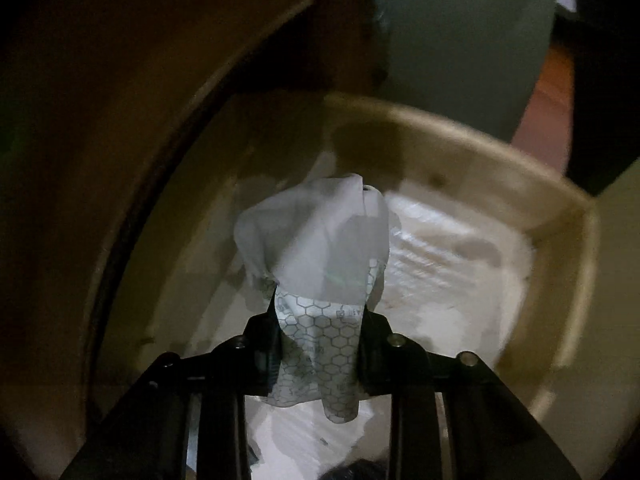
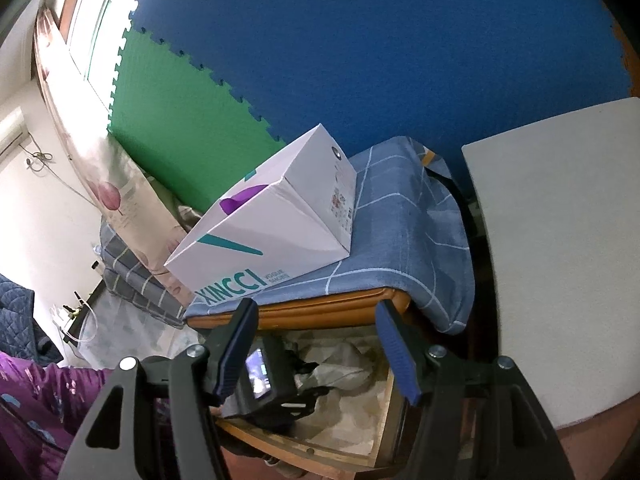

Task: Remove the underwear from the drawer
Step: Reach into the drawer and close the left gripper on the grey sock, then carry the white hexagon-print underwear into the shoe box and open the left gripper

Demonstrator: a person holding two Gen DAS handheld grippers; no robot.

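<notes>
Two handheld grippers were shown at an open wooden drawer (image 2: 384,446). The left gripper (image 1: 318,346) was pointed steeply down into it, and its black fingers (image 1: 262,354) were closed on a pale grey piece of underwear (image 1: 316,248) with a honeycomb-printed band. The cloth was bunched up above the fingertips, and a loose end hung below them, over the drawer's pale lining (image 1: 448,264). In the right wrist view, the left gripper was seen as a dark device with a small lit screen inside the drawer, at its left side. The right gripper (image 2: 316,346) was held near the drawer front, its blue-padded fingers (image 2: 396,350) parted about halfway with nothing between them. On the cabinet top, beyond the drawer, a white shoebox (image 2: 276,220) printed XINCCI rested on a blue checked cloth (image 2: 404,220). A purple sleeve (image 2: 44,396) was visible at near left.
</notes>
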